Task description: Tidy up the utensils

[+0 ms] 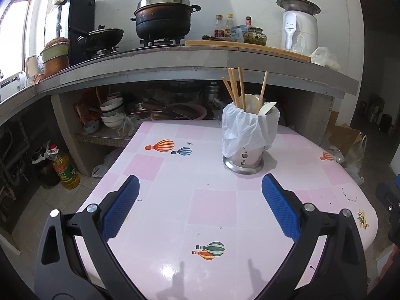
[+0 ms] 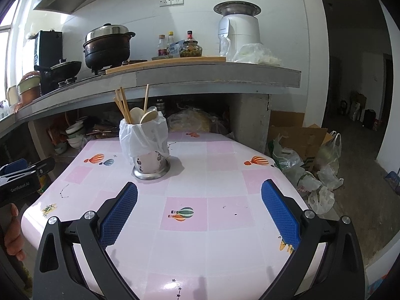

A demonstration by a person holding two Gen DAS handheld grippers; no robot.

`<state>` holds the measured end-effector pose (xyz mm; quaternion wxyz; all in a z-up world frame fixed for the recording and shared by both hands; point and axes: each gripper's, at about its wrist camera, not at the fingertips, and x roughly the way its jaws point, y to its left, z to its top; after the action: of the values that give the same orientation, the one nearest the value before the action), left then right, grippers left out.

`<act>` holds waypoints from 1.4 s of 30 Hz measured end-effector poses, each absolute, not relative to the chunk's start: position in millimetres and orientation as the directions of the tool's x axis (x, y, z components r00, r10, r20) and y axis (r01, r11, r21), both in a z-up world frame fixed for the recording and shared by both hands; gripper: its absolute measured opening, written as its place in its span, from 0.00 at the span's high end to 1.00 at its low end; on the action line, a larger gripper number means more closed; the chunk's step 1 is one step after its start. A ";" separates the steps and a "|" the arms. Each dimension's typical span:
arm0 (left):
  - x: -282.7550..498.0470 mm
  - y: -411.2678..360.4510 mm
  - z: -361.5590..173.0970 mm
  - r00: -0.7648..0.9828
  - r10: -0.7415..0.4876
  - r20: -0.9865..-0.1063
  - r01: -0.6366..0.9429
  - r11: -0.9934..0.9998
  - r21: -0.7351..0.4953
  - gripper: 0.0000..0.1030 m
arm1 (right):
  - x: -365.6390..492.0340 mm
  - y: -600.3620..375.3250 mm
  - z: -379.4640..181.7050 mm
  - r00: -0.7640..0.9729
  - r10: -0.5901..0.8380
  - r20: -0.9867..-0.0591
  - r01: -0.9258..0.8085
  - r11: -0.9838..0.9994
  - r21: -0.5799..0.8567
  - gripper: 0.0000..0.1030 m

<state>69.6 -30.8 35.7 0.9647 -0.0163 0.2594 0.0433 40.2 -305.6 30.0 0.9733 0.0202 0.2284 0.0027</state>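
A metal holder (image 1: pixel 243 158) is seen upright on the pink table (image 1: pixel 212 207), its upper part covered by a white plastic bag (image 1: pixel 246 130). It stands toward the far side of the table, ahead of both grippers and well apart from them. Wooden chopsticks (image 1: pixel 233 87) are held in it, long axes near vertical, tips up; three are fanned slightly left, one is leaned right. Pale spoons (image 1: pixel 266 107) are tucked among them, bowls up.

The left gripper (image 1: pixel 200 187) is held wide, nothing between its blue pads (image 1: pixel 122 207). The right gripper (image 2: pixel 199 190) is likewise spread wide and empty. Both are hovered over the near half of the table.

The table is checked pink and white, printed with hot-air balloons (image 1: pixel 162 146). Behind it a concrete counter (image 1: pixel 200 57) is seen with a lidded black pot (image 1: pixel 163 16), a wok (image 1: pixel 105 36), bottles (image 1: pixel 225 26) and a white appliance (image 1: pixel 298 25). Bowls (image 1: pixel 112 113) are stacked under the counter. An oil jug (image 1: pixel 65 168) is stood on the floor at left; plastic bags (image 2: pixel 310 172) and cardboard (image 2: pixel 300 137) are piled on the floor at right.
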 end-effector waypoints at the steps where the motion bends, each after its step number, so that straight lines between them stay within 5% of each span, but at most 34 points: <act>1: 69.3 -30.5 35.9 0.862 0.076 -0.502 -0.094 0.996 -0.010 0.08 | 40.3 -304.8 30.2 0.896 0.016 -0.444 0.002 0.999 0.039 0.06; 42: 67.3 -12.8 34.4 0.861 0.095 -0.500 -0.120 0.993 -0.019 0.08 | 40.8 -290.9 33.4 0.895 0.031 -0.445 -0.021 0.999 0.026 0.06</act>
<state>67.3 -12.8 34.4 0.9642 -0.0245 0.2581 0.0558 40.8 -290.9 33.4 0.9734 0.0102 0.2287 0.0134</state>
